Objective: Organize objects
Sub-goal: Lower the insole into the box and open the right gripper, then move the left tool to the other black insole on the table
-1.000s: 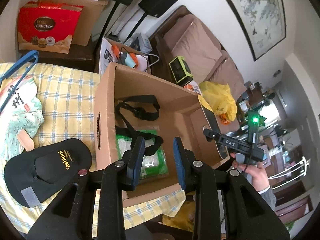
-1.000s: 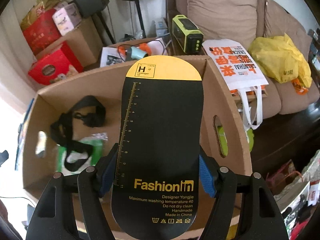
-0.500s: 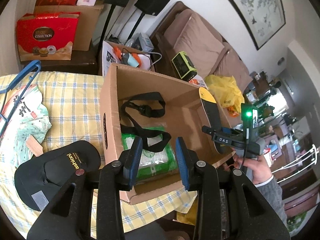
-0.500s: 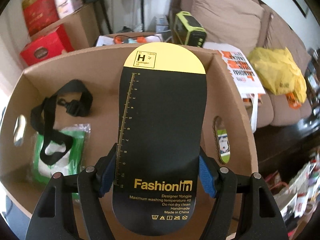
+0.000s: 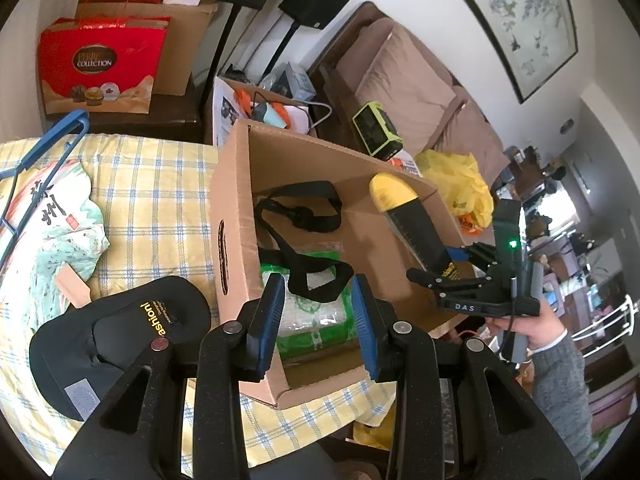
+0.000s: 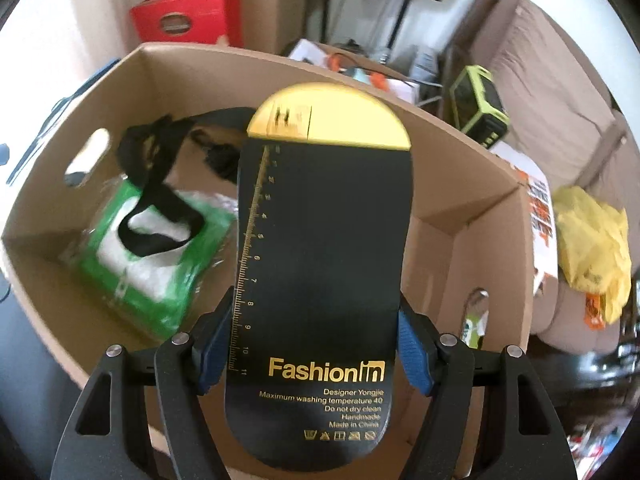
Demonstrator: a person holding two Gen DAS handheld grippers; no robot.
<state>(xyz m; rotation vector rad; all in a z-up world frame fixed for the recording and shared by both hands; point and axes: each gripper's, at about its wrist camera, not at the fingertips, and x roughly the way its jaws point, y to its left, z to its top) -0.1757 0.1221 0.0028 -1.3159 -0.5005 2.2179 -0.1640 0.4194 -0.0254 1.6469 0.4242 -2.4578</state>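
Note:
An open cardboard box (image 5: 230, 200) stands on the checked tablecloth (image 5: 160, 184); inside lie a black strap (image 5: 304, 216) and a green wipes pack (image 6: 132, 268). My right gripper (image 6: 316, 320) is shut on a black slipper (image 6: 324, 260), sole towards the camera, yellow toe pointing down into the box. In the left wrist view that slipper (image 5: 416, 228) slants over the box's right side, with the right gripper (image 5: 448, 268) in a person's hand. The left gripper (image 5: 316, 284) hovers above the box's near edge, open, with nothing between its pads. A second black slipper (image 5: 120, 332) lies on the cloth left of the box.
A paper fan (image 5: 52, 216) and a blue hanger (image 5: 40, 148) lie at the table's left. Behind the table are a red gift bag (image 5: 96, 64), a carton of clutter and speaker stands. A sofa with a yellow bag (image 5: 460, 192) is to the right.
The right gripper has rolled and carried the slipper from above the box's right wall further over the inside. The left jaws have spread a little; that hand has barely moved.

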